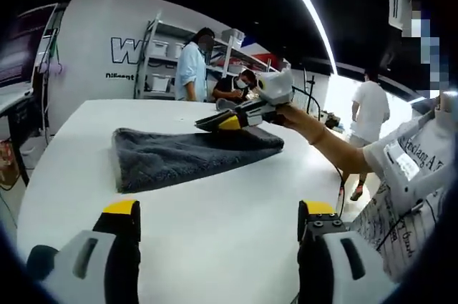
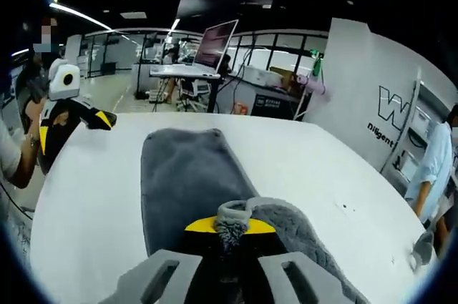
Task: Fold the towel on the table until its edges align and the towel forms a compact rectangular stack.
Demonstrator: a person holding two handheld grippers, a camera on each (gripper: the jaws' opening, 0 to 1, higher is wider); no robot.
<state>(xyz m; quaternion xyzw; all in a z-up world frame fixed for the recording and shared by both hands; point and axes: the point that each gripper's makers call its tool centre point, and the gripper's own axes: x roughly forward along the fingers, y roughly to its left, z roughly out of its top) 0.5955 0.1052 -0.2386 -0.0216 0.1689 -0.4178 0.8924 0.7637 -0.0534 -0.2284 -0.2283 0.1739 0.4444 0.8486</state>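
- I hold a two-jaw gripper in each hand over a round white table [image 1: 215, 247]; a dark grey towel [image 1: 186, 155] lies on it, toward the far edge in the left gripper view.
- My right gripper [image 2: 230, 236] has its yellow-tipped jaws clamped on a bunched bit of the towel's near edge.
- My left gripper [image 1: 218, 222] hangs above bare tabletop near the table's edge, jaws wide apart and holding nothing.
- I judge a fold to be under way: the pinched edge is lifted and wants carrying across to meet the opposite edge.
- That next move calls for a steady grip and an even pull so the edges line up; my free gripper could pin or take the other corner.
- The tabletop is smooth and matte white.
- The room is a dim workshop with ceiling strip lights, shelving with bins [image 1: 161, 61], a laptop on a stand [image 2: 211, 45] and several people standing behind.
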